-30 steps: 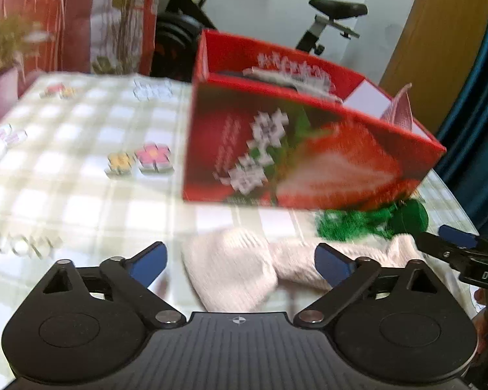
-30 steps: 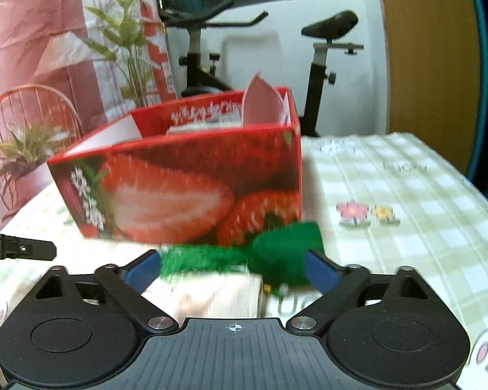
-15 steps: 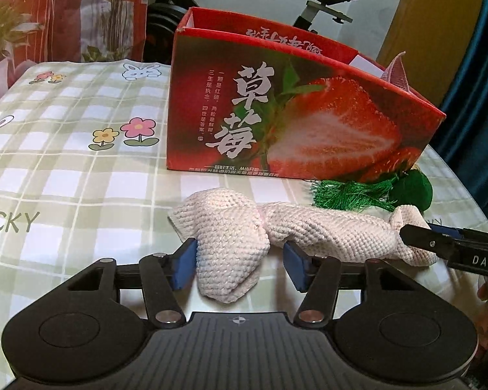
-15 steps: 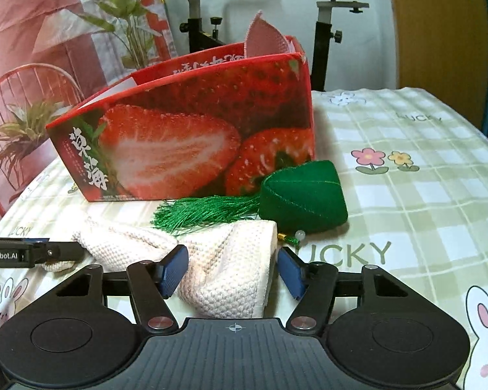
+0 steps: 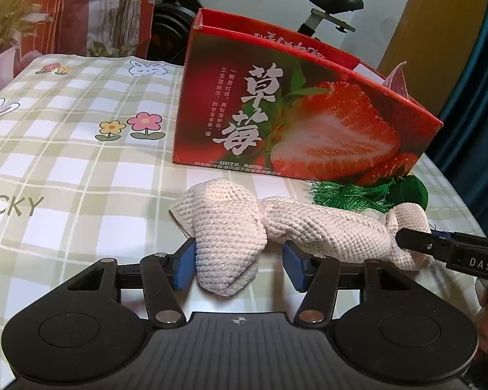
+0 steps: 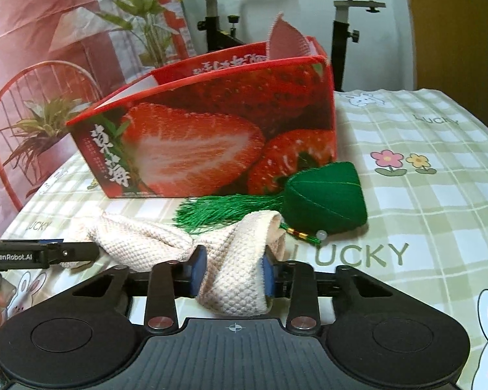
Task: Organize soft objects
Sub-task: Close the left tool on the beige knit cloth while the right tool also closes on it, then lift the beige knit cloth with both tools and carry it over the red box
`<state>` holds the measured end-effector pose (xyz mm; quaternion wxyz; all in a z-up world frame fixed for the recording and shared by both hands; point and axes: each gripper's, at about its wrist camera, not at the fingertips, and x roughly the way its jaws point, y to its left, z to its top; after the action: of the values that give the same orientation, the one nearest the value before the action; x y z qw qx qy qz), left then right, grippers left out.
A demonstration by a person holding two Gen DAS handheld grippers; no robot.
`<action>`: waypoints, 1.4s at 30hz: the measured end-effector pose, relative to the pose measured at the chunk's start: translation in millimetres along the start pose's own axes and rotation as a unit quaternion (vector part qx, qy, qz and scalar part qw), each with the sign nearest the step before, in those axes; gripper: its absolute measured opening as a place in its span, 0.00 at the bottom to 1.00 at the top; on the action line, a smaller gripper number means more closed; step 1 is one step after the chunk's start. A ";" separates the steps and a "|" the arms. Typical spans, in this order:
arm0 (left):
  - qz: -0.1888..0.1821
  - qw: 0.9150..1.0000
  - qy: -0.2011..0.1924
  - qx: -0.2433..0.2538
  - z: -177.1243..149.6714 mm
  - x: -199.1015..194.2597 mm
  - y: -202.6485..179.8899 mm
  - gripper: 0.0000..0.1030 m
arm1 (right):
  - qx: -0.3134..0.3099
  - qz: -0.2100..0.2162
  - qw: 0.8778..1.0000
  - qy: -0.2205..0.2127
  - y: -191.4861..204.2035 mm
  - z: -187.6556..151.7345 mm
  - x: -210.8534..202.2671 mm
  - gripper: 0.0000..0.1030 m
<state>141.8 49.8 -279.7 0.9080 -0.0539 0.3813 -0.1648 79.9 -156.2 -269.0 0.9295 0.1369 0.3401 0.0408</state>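
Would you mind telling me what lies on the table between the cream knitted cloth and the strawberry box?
The green zongzi-shaped plush with its tassel lies there, shown best in the right wrist view. Its tassel touches the knitted cloth; the strawberry box stands just behind.

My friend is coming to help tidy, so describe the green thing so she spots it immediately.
Find the red strawberry box on the checked tablecloth. The green plush lies by its front corner, beside the cream knitted cloth; only it has a tassel.
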 end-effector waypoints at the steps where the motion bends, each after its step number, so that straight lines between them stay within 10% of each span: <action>1: 0.000 1.000 0.000 -0.001 -0.1 -0.3 0.3 0.56 | -0.004 0.002 1.000 0.000 1.2 0.1 -0.1 0.24; 16: 0.006 1.000 -0.005 -0.016 -1.3 -5.6 5.6 0.28 | -0.009 0.013 1.000 -0.002 3.0 -0.1 -1.5 0.13; 42: 0.000 0.999 -0.043 0.008 -1.4 -34.2 -6.5 0.26 | -0.024 0.020 0.999 -0.044 11.8 6.9 -27.9 0.13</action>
<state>116.7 55.4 -256.1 0.9240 -0.0537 0.3405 -0.1654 63.2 -151.2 -243.3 0.9455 0.1226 0.2952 0.0614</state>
